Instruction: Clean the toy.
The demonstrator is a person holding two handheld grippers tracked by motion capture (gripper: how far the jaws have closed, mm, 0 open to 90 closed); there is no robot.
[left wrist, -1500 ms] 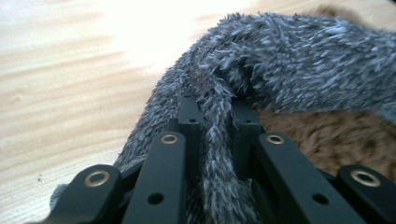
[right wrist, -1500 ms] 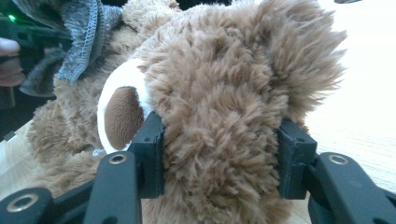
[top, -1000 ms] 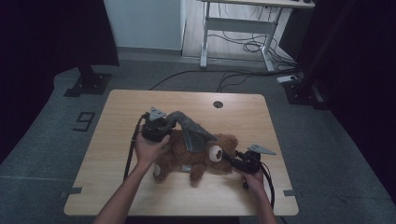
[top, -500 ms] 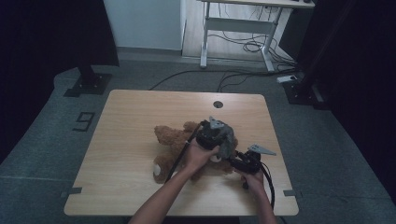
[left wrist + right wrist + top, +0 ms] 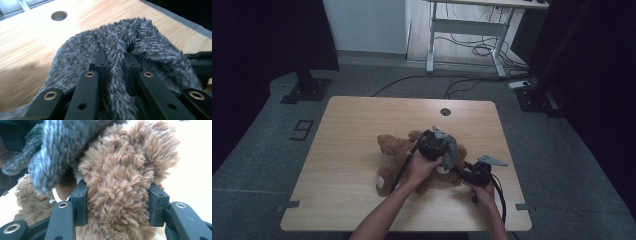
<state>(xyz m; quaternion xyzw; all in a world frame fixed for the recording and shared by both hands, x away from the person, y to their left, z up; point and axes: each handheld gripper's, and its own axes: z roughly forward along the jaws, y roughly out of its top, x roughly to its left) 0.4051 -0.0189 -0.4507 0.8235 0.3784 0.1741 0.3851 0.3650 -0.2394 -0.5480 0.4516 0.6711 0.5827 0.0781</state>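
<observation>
A brown teddy bear [image 5: 398,150] lies on the wooden table [image 5: 352,125] near its middle. My left gripper [image 5: 438,142] is above the bear's head, shut on a grey knitted scarf [image 5: 450,150]; in the left gripper view the scarf [image 5: 117,45] is pinched between the jaws and drapes forward. My right gripper [image 5: 464,171] is at the bear's right side, shut on the bear's furry head [image 5: 117,185], with the scarf [image 5: 57,147] hanging over it at upper left.
A round cable hole [image 5: 445,112] sits in the table's far edge. A desk frame [image 5: 467,30] with loose cables stands on the floor behind. A mark "9" [image 5: 302,130] is on the floor at left.
My left gripper has carried the grey scarf from the bear's left side rightward to over its head, next to the right gripper. The right gripper has stayed put.
</observation>
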